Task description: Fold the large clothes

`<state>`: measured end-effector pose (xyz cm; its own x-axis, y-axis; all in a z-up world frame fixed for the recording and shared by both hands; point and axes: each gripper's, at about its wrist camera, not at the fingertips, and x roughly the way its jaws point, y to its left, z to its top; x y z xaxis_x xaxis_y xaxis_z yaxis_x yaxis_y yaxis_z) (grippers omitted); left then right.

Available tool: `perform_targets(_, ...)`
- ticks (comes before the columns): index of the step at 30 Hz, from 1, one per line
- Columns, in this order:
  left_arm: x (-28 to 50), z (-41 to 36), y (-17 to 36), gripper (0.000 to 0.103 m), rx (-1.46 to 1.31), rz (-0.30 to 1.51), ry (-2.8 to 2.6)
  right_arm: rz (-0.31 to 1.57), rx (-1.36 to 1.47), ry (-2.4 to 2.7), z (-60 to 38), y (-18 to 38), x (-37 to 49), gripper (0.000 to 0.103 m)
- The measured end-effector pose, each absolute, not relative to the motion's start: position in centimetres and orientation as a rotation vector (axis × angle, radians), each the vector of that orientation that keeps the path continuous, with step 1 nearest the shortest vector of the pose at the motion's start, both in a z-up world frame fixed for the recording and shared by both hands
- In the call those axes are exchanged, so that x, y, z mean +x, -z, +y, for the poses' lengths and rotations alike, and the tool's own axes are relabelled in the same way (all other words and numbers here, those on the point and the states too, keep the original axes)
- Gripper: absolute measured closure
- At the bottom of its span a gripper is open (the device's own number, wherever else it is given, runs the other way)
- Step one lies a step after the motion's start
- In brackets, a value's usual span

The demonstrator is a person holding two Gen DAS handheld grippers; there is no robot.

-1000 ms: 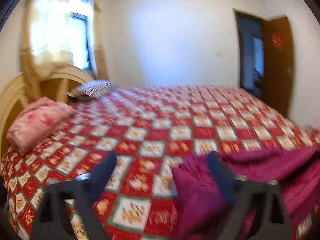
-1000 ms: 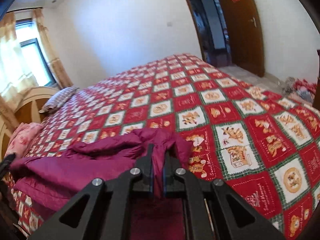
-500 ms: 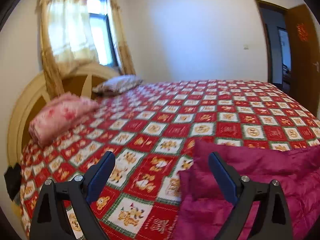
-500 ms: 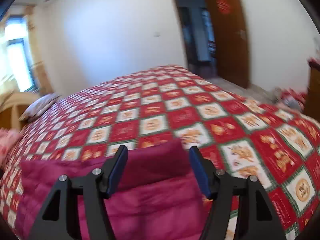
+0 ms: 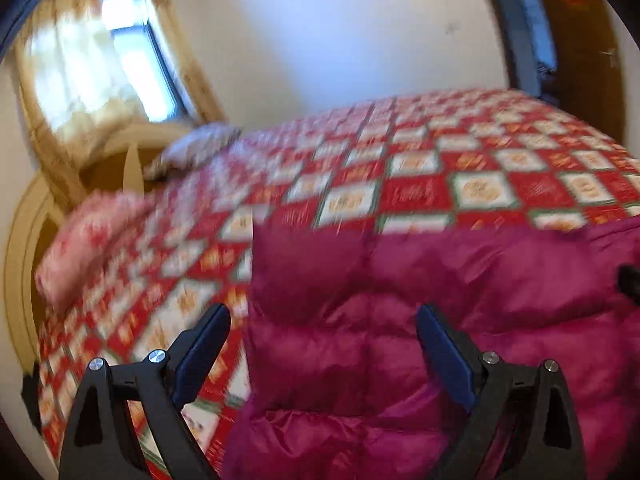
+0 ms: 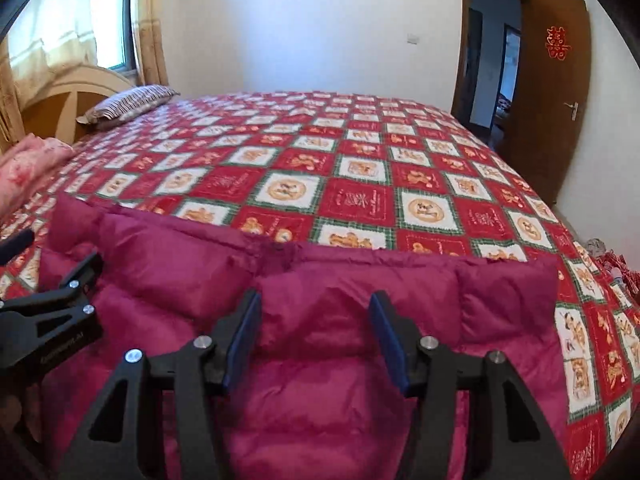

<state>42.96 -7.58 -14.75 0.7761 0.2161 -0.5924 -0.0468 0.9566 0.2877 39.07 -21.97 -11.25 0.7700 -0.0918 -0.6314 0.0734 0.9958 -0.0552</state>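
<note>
Magenta puffer jacket [image 6: 320,360] flat under both spread, empty claws, left [image 5: 324,344] and right [image 6: 316,340].

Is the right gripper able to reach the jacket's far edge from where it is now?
Probably yes. The right gripper is open over the jacket, and nothing lies between its fingers and the far edge. The left gripper stays off to the side.

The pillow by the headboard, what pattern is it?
The pillow has thin dark stripes on a pale ground, clearest in the right wrist view.
</note>
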Motion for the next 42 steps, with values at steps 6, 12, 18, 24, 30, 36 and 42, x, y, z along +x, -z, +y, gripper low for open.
perform_targets(6, 44.4, -6.9, 17.5, 0.008, 0.187, 0.723, -0.14, 0.717, 0.032, 0.058, -22.8, 13.7, 40.4, 0.044)
perform_targets(12, 45.4, -6.7, 18.4, 0.007, 0.16, 0.77, -0.123, 0.736, 0.062, 0.041, -23.2, 14.3, 41.0, 0.043)
perform_targets(18, 45.6, -7.5, 18.8, 0.006, 0.217, 0.781, -0.147, 0.757, 0.072, 0.049, -23.3, 14.9, 41.5, 0.043)
perform_targets(24, 45.6, -7.6, 19.0, 0.005, 0.235, 0.784, -0.157, 0.779, 0.075, 0.055, -23.4, 15.2, 41.9, 0.043)
perform_targets(30, 45.6, -7.7, 19.0, 0.005, 0.241, 0.783, -0.161, 0.794, 0.059, 0.068, -23.3, 15.5, 42.1, 0.043)
perform_targets(36, 45.6, -7.7, 19.0, 0.005, 0.242, 0.783, -0.161, 0.813, 0.027, 0.087, -22.8, 15.8, 42.5, 0.043)
perform_targets(42, 45.6, -7.7, 19.1, 0.005, 0.242, 0.783, -0.161, 0.821, 0.017, 0.093, -22.7, 15.9, 42.6, 0.042)
